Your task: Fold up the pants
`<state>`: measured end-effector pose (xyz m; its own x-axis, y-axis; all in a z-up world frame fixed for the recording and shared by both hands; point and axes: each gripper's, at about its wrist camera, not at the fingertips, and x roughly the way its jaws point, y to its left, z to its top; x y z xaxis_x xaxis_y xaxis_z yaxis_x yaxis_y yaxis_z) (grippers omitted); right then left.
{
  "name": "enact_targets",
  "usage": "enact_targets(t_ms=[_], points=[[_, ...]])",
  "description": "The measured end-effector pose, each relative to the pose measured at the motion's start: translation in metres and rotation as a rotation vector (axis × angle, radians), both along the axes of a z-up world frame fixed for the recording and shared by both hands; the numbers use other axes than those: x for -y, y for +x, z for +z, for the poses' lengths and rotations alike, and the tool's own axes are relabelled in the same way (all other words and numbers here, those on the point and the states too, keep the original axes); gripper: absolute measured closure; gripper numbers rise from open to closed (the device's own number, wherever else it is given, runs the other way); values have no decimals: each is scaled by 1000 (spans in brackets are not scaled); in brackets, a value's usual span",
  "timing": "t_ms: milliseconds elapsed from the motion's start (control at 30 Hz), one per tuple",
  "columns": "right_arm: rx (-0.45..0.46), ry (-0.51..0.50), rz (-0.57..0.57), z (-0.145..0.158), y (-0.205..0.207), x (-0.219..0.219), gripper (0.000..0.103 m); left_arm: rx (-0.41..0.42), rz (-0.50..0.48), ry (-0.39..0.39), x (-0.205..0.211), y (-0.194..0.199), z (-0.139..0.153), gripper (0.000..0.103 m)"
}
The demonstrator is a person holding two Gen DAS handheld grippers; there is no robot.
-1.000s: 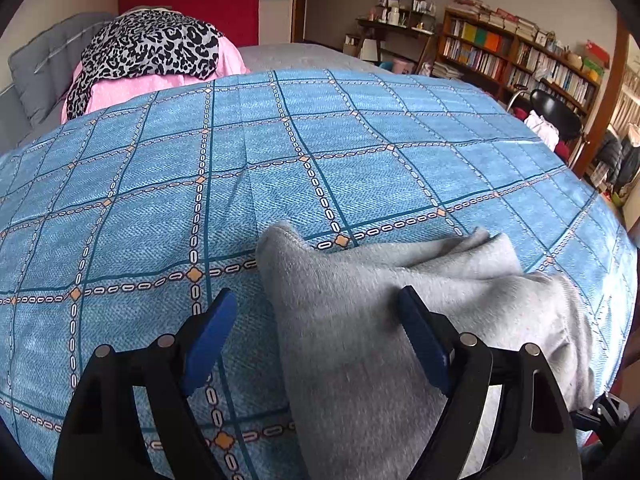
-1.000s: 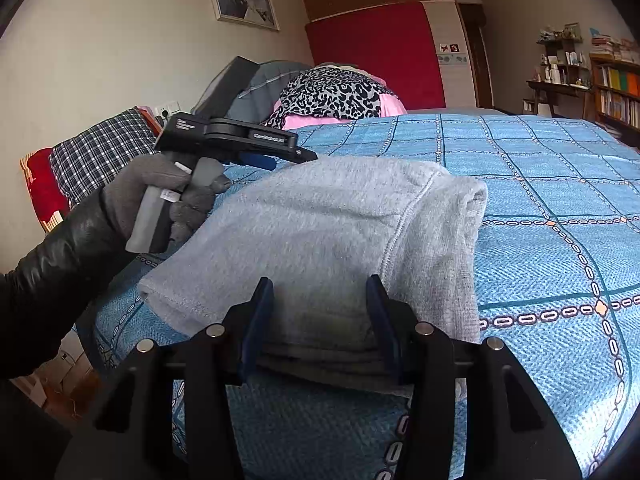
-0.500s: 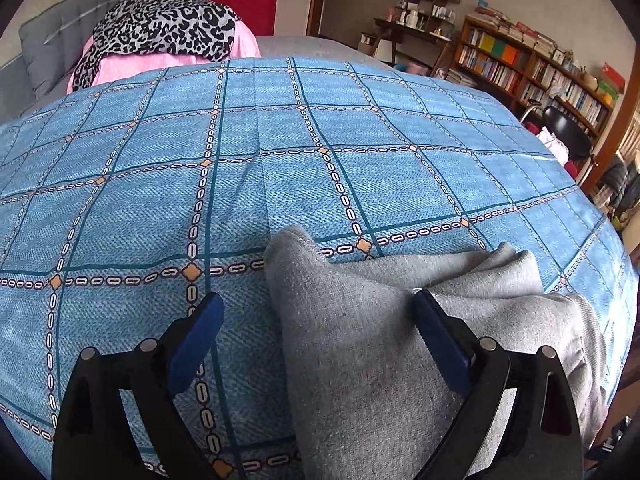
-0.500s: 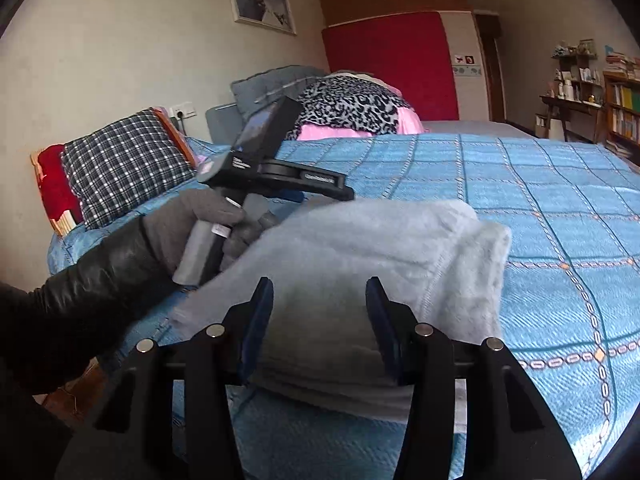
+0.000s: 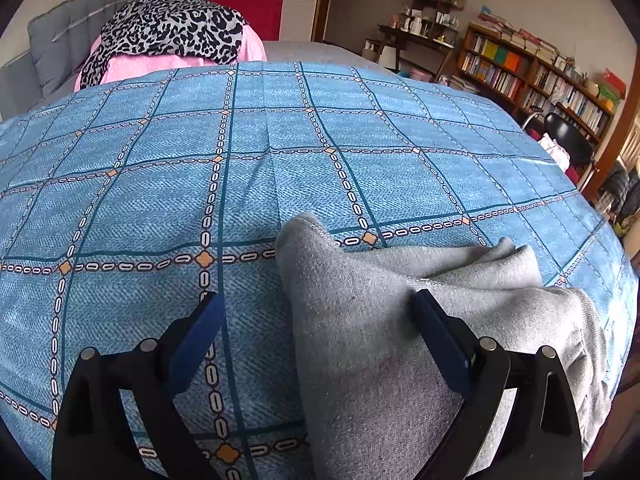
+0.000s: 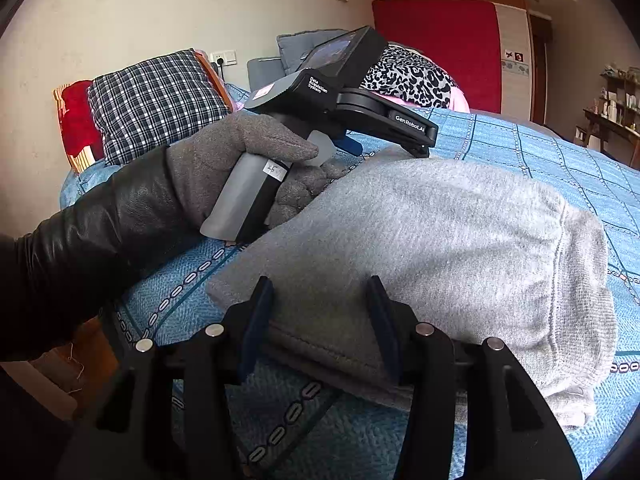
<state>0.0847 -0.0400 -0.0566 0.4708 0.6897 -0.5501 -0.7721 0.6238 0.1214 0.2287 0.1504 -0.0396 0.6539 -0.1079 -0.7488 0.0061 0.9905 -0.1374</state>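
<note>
The grey sweatpants (image 5: 380,320) lie folded in a thick bundle on the blue patterned bedspread (image 5: 160,200). They also show in the right wrist view (image 6: 420,240). My left gripper (image 5: 316,316) is open, hovering over the bundle's left edge, its right finger above the fabric and its left finger over the bedspread. My right gripper (image 6: 320,304) is open, with both fingers at the bundle's near edge and fabric between them. The left gripper's body (image 6: 340,92), held by a gloved hand, sits at the bundle's far side.
A leopard-print and pink pile (image 5: 168,40) lies at the bed's head. A plaid pillow (image 6: 152,100) and a red cushion (image 6: 76,120) lie at the bed's left. Bookshelves (image 5: 540,72) and a black chair (image 5: 568,136) stand beyond the right edge.
The right gripper has dropped lower and closer to the bundle's near edge. The left gripper has drawn back slightly. Both stay open.
</note>
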Motion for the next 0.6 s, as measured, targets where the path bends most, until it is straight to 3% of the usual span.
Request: enact_targets(t_ms=[133, 333, 400, 600], points=[[-7, 74, -19, 15, 2, 23, 50, 12, 21, -20, -7, -12, 6, 8], [9, 142, -178, 35, 19, 78, 25, 22, 51, -25, -18, -37, 14, 8], [-1, 148, -236, 37, 30, 95, 23, 27, 55, -27, -21, -45, 18, 8], [-161, 188, -363, 30, 84, 139, 18, 2, 34, -60, -24, -69, 19, 7]])
